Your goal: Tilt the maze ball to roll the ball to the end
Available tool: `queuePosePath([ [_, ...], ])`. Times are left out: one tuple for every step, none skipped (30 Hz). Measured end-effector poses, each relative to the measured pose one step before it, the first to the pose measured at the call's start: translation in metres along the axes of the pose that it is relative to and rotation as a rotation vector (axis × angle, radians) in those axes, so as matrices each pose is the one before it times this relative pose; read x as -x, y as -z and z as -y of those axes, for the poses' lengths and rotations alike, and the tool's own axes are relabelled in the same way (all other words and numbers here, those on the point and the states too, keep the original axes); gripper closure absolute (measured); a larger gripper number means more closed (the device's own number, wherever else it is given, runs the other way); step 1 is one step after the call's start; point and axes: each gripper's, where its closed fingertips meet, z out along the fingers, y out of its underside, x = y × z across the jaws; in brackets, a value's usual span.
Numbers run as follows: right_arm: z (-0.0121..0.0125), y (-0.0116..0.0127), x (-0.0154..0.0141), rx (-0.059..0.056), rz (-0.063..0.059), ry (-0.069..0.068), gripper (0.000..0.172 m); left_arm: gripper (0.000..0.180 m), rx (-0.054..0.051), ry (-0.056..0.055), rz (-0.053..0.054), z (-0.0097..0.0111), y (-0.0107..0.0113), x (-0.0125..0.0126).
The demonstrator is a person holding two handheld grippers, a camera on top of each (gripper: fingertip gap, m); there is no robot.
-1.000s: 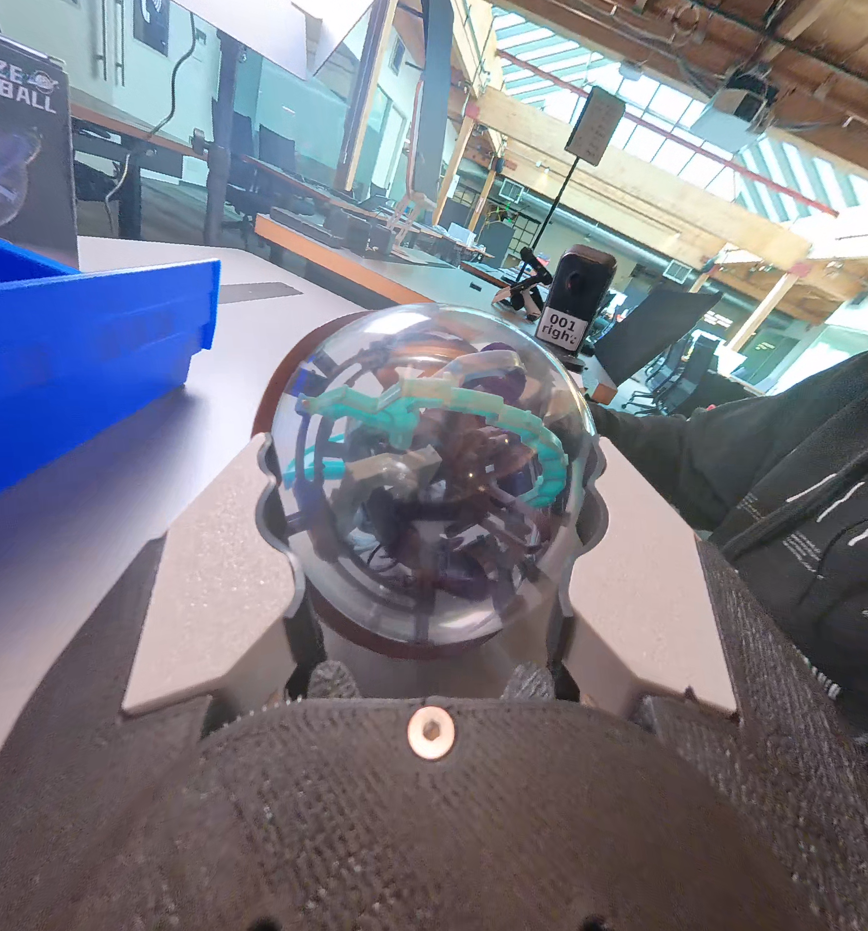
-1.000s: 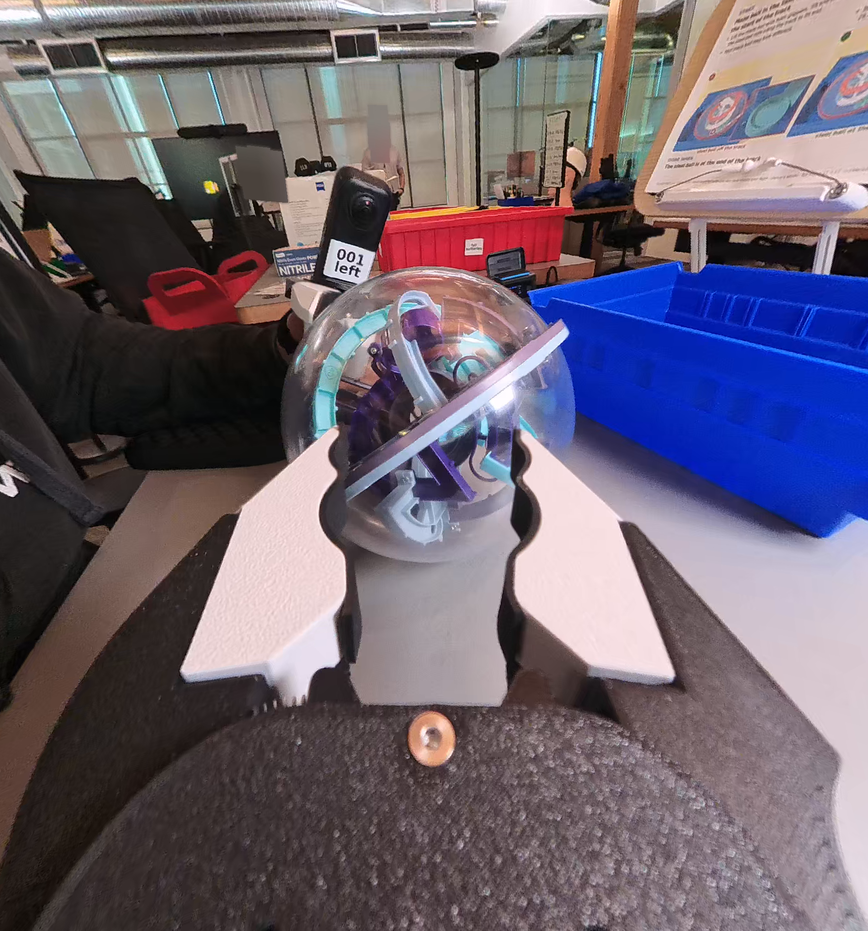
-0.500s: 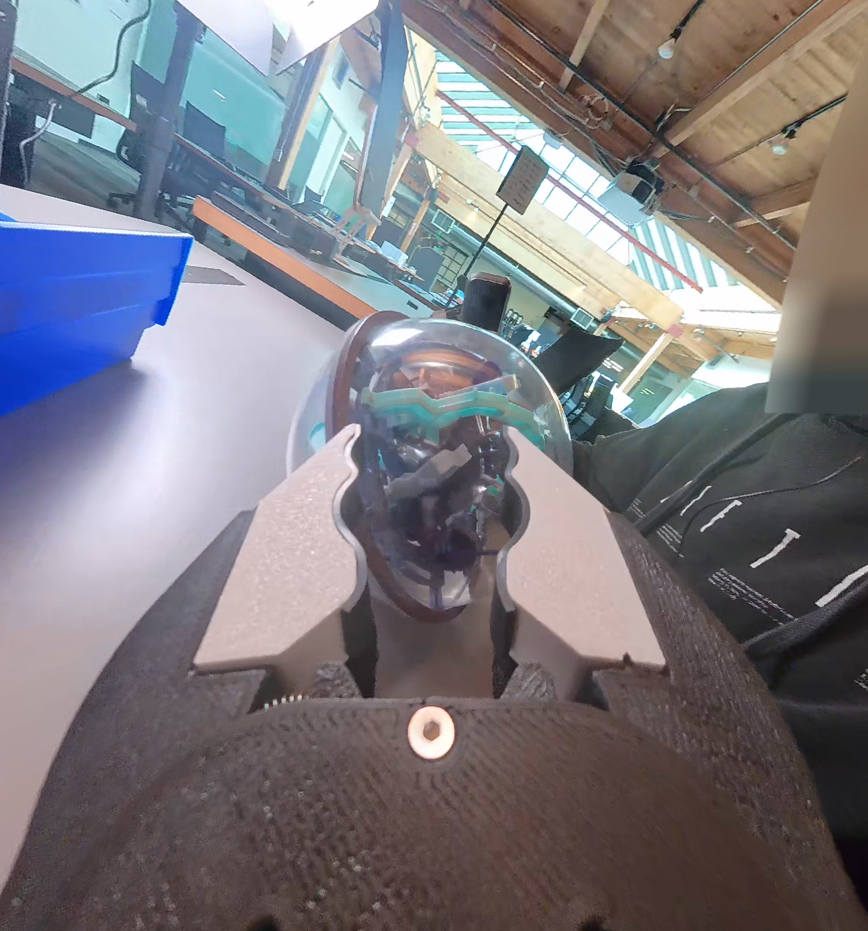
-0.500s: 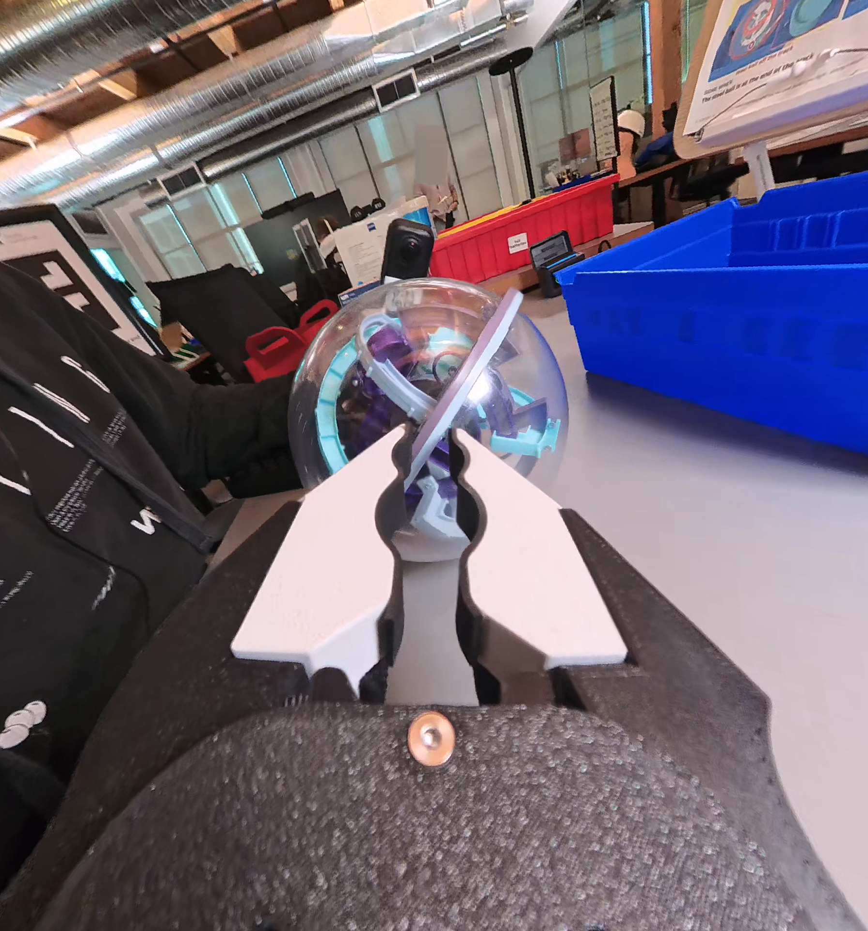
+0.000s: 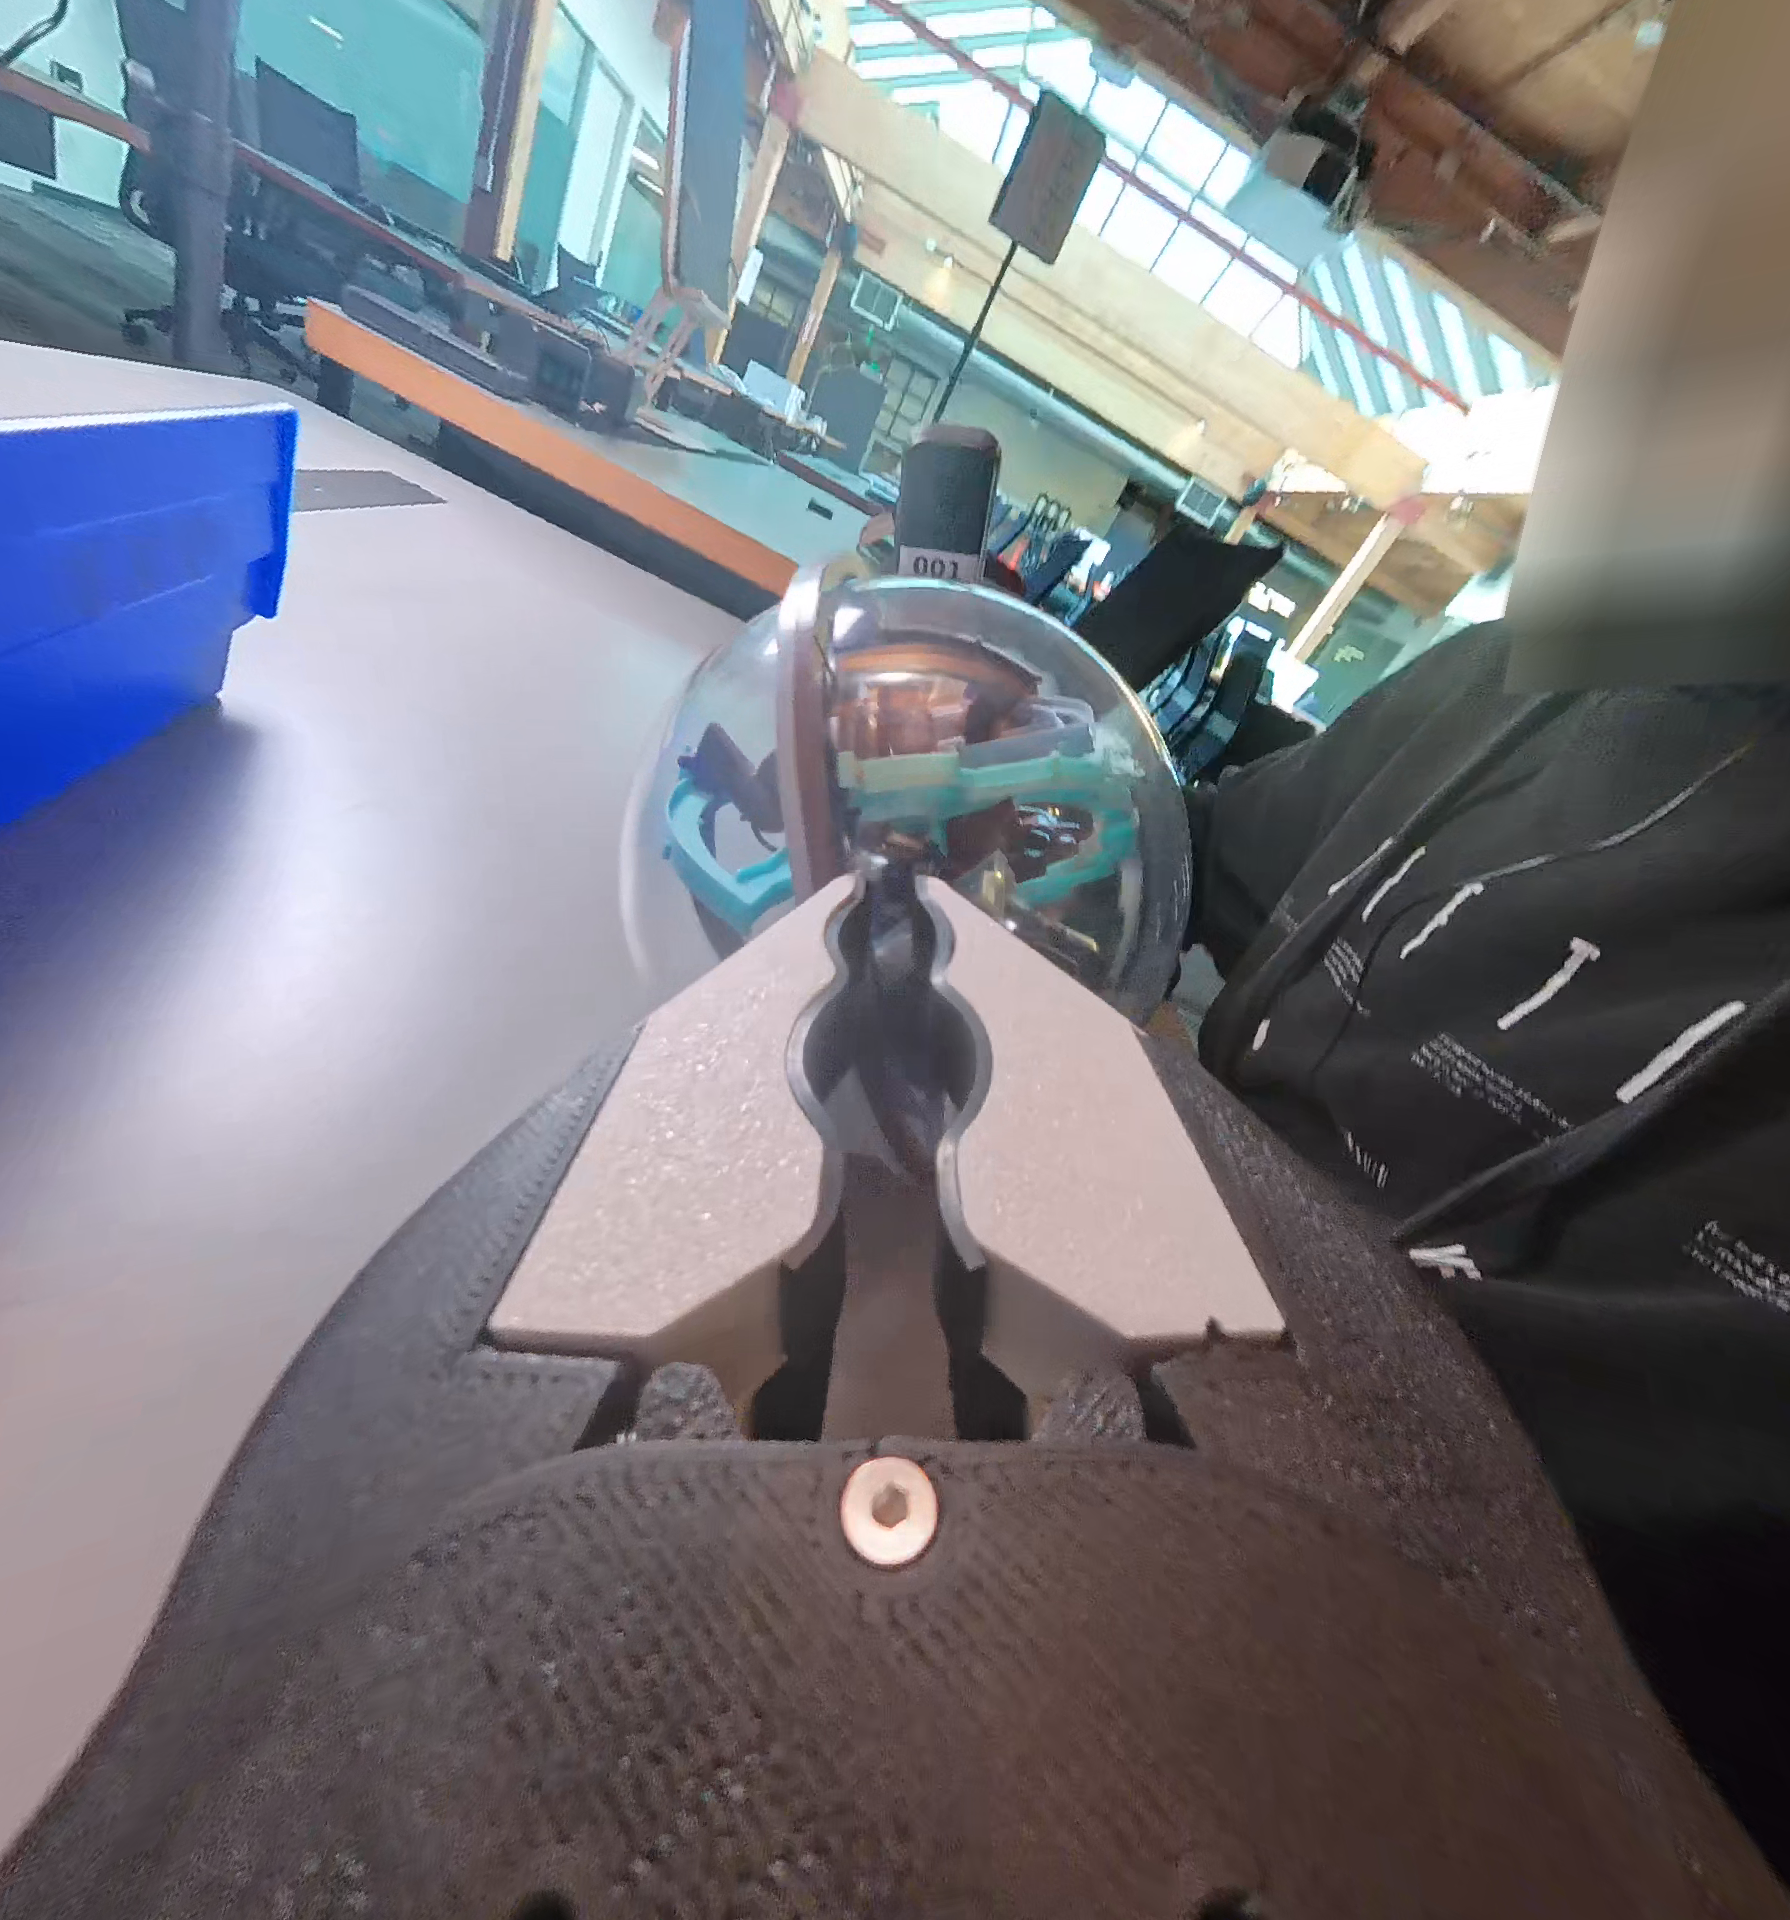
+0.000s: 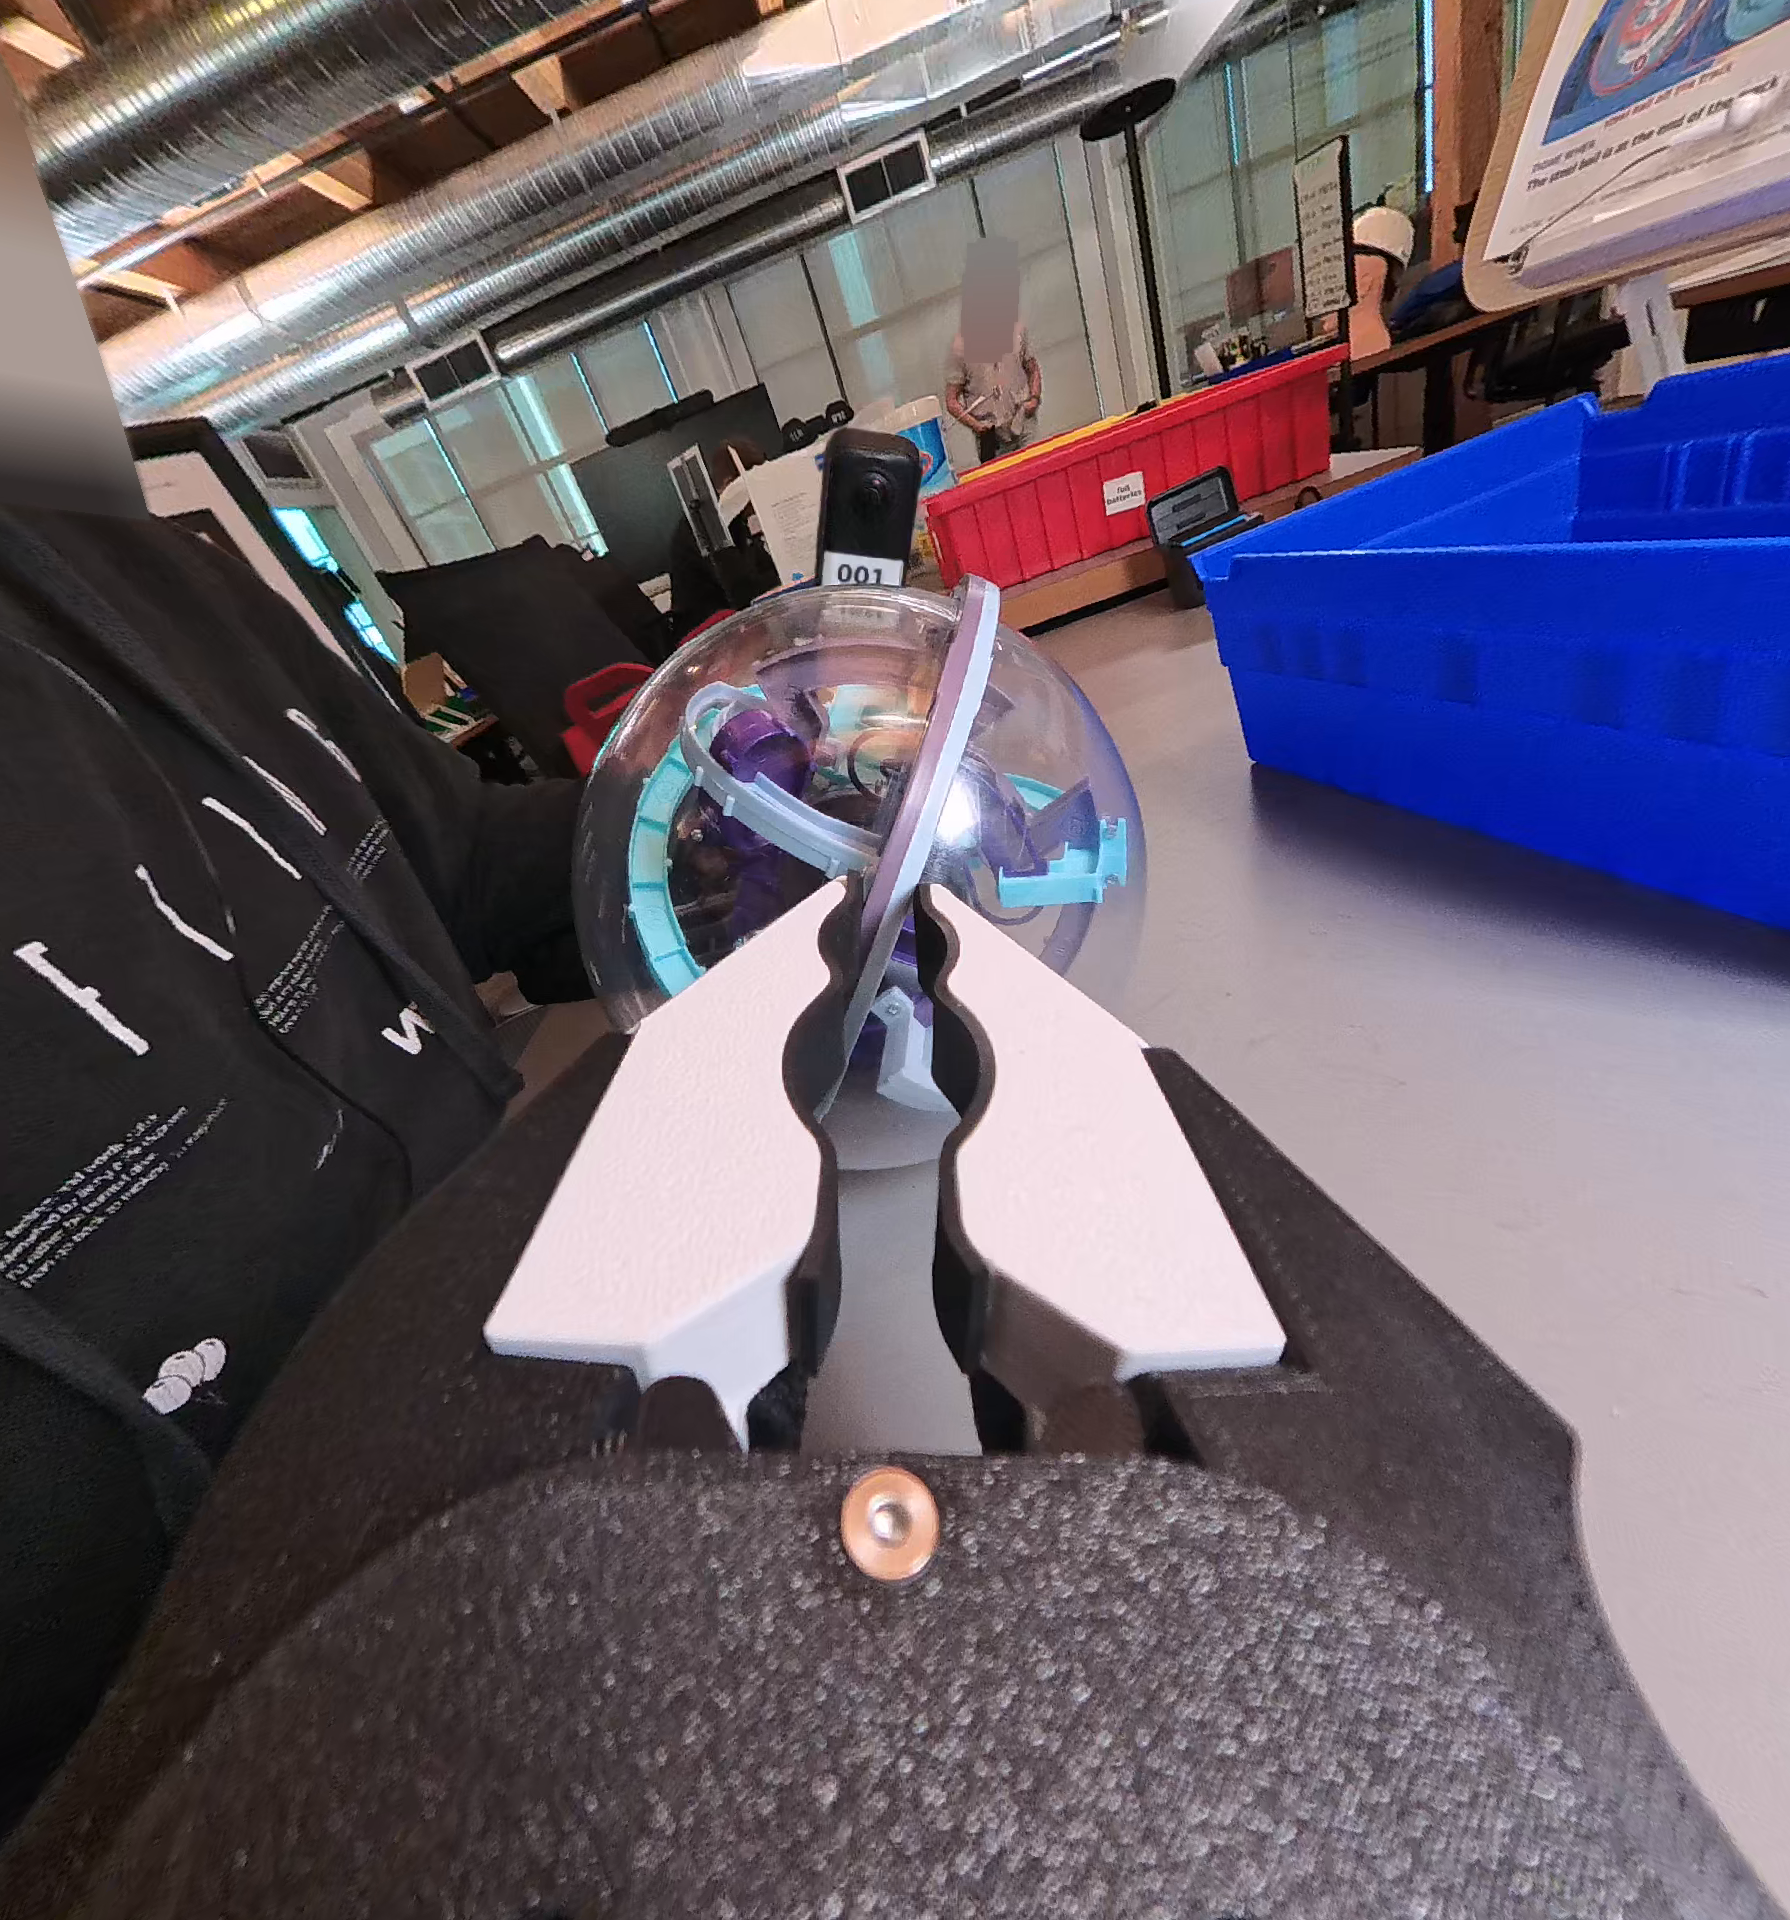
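The maze ball is a clear sphere with teal, purple and grey tracks inside and a thin flat rim around its middle. It sits low over the grey table. My left gripper is shut on the rim at the ball's near side. In the right wrist view the ball shows from the other side, with its rim standing almost upright. My right gripper is shut on that rim, which runs down between the white fingers. The small rolling ball inside is not visible.
A blue bin stands on the table to the left, and shows at the right in the right wrist view. A person's black sleeve and top lie close beside the ball. A red bin and an instruction board stand farther back.
Both grippers narrowed from a wide hold around the sphere to a pinch on its thin rim. The ball turned so that the rim stands nearly upright.
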Motion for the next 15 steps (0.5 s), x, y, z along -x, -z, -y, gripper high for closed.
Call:
queuePosePath([
  [-0.00009, 0.00015, -0.00040, -0.0008, 0.0023, -0.0031, 0.165, 0.165, 0.0136, -0.0140, 0.0007, -0.00126, 0.00145, -0.00062],
  [0.00003, 0.00029, -0.00086, -0.0008, -0.0005, -0.0021, 0.164, 0.154, 0.0133, -0.0033, 0.0155, -0.00128, 0.00126, 0.00171],
  [0.00007, 0.00032, -0.00088, -0.0007, -0.0012, -0.0009, 0.164, 0.144, 0.0244, -0.0044, 0.0224, -0.00367, 0.00075, 0.00305],
  [0.00003, 0.00041, -0.00051, -0.0005, 0.0010, -0.0012, 0.163, 0.138, 0.0337, -0.0096, 0.0180, -0.00586, 0.00014, 0.00232],
  [0.00007, 0.00033, -0.00003, -0.0010, 0.0033, -0.0023, 0.163, 0.134, 0.0358, -0.0092, 0.0189, -0.00621, -0.00037, 0.00240],
  [-0.00001, 0.00024, 0.00036, -0.0012, 0.0043, -0.0016, 0.162, 0.130, 0.0275, -0.0066, 0.0164, -0.00487, -0.00108, 0.00247],
  [0.00016, 0.00017, 0.00037, -0.0016, 0.0034, 0.0003, 0.162, 0.129, 0.0151, -0.0009, 0.0083, -0.00282, -0.00139, 0.00195],
  [0.00024, -0.00002, 0.00012, -0.0010, 0.0002, 0.0032, 0.162, 0.130, 0.0100, 0.0070, -0.0059, -0.00172, -0.00150, 0.00084],
  [0.00018, 0.00020, -0.00050, -0.0001, -0.0038, 0.0061, 0.162, 0.132, 0.0132, 0.0084, -0.0164, -0.00156, -0.00033, 0.00044],
  [0.00009, 0.00032, -0.00077, 0.0008, -0.0050, 0.0065, 0.162, 0.135, 0.0131, 0.0049, -0.0079, -0.00067, 0.00190, 0.00220],
  [-0.00005, 0.00049, -0.00080, 0.0016, -0.0043, 0.0057, 0.162, 0.133, -0.0057, 0.0070, 0.0117, 0.00188, 0.00360, 0.00594],
  [0.00004, 0.00059, -0.00078, 0.0010, -0.0044, 0.0049, 0.162, 0.133, -0.0282, 0.0138, 0.0123, 0.00466, 0.00462, 0.00701],
  [-0.00001, 0.00044, -0.00070, 0.0004, -0.0046, 0.0050, 0.162, 0.132, -0.0375, 0.0335, 0.0045, 0.00622, 0.00396, 0.00663],
  [0.00005, 0.00032, -0.00040, 0.0002, -0.0033, 0.0061, 0.162, 0.132, -0.0267, 0.0434, -0.0027, 0.00574, 0.00194, 0.00531],
  [0.00003, 0.00010, 0.00028, 0.0002, -0.0007, 0.0065, 0.163, 0.131, -0.0066, 0.0303, -0.0065, 0.00297, -0.00045, 0.00366],
])
